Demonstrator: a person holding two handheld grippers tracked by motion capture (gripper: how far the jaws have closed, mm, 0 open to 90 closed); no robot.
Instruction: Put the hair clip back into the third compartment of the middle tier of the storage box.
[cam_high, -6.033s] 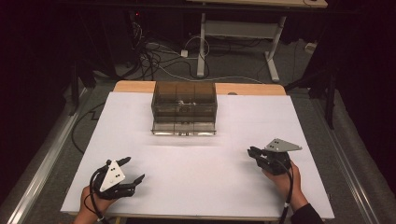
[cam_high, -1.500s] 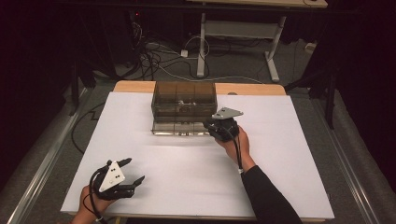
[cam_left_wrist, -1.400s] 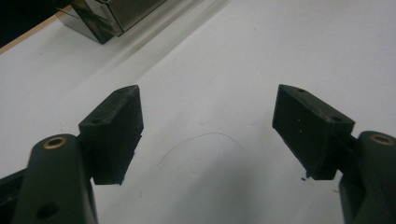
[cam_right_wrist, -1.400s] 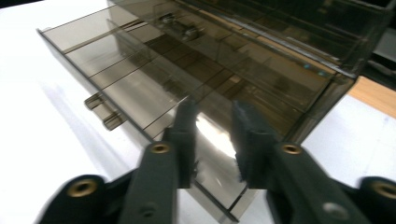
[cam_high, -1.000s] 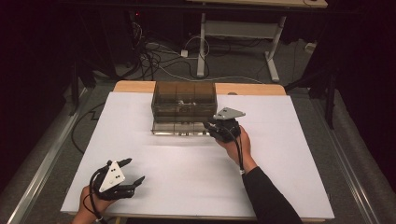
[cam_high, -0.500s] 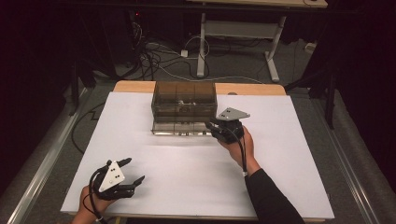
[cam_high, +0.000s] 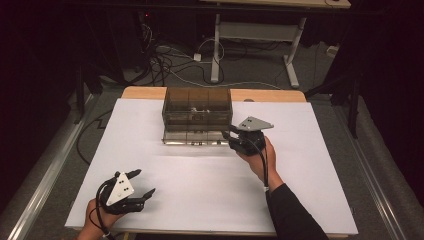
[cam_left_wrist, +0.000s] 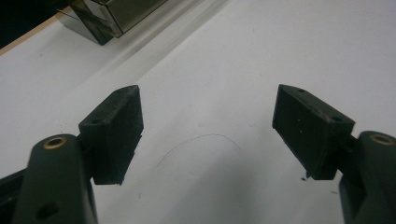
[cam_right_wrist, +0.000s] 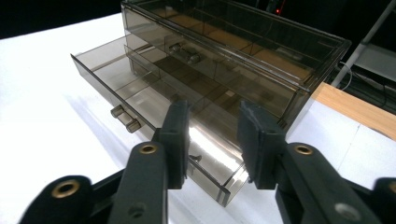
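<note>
Two grippers noted. Left gripper (cam_high: 142, 184), at 7 o'clock, rests with jaws wide, empty. Right gripper (cam_right_wrist: 212, 140), jaws partly parted, holding nothing, hovers over the open lower drawer (cam_right_wrist: 140, 100) of the organiser (cam_high: 197, 107) at 12 o'clock. Advise pushing squarely on the drawer front, avoiding skew.

the drawer box (cam_right_wrist: 224, 70) looks like smoky, see-through plastic, smooth and glossy. the counter (cam_high: 200, 185) has a matt white, paper-like cover over a wood edge (cam_high: 145, 92). the right hand-held gripper (cam_right_wrist: 212, 135) has matt black jaws with brass-coloured rivets.
</note>
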